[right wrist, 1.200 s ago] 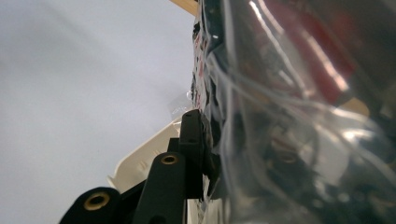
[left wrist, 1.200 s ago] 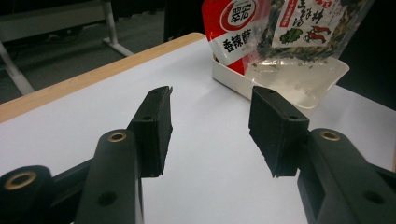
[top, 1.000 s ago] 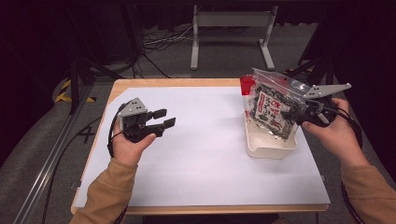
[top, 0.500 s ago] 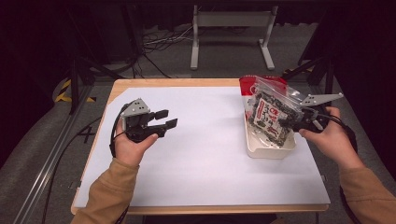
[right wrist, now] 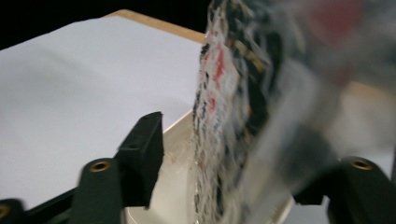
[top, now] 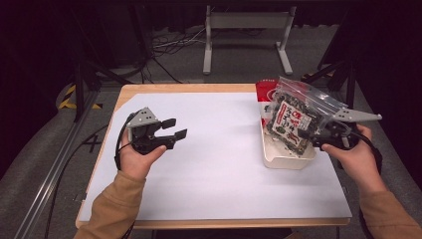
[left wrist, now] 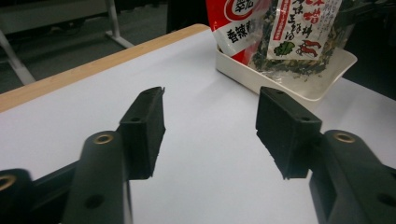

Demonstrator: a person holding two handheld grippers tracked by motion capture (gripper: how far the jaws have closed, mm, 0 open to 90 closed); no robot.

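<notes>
Clear plastic snack bag (top: 293,118) stands in the white tray (top: 286,158), between the right tongs (top: 318,135), just opening wide; left tongs (top: 174,128) gape, holding nothing, above the surface (top: 224,164).

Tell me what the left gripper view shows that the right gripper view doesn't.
Left gripper view alone: the red packet standing in the white tray behind the clear seaweed snack bag, and the left gripper open over bare white table cover.

Right gripper view alone: the right gripper, jaws just opened, with the blurred bag between them; the left pad stands clear of it.

Both: bag, tray, table cover.
</notes>
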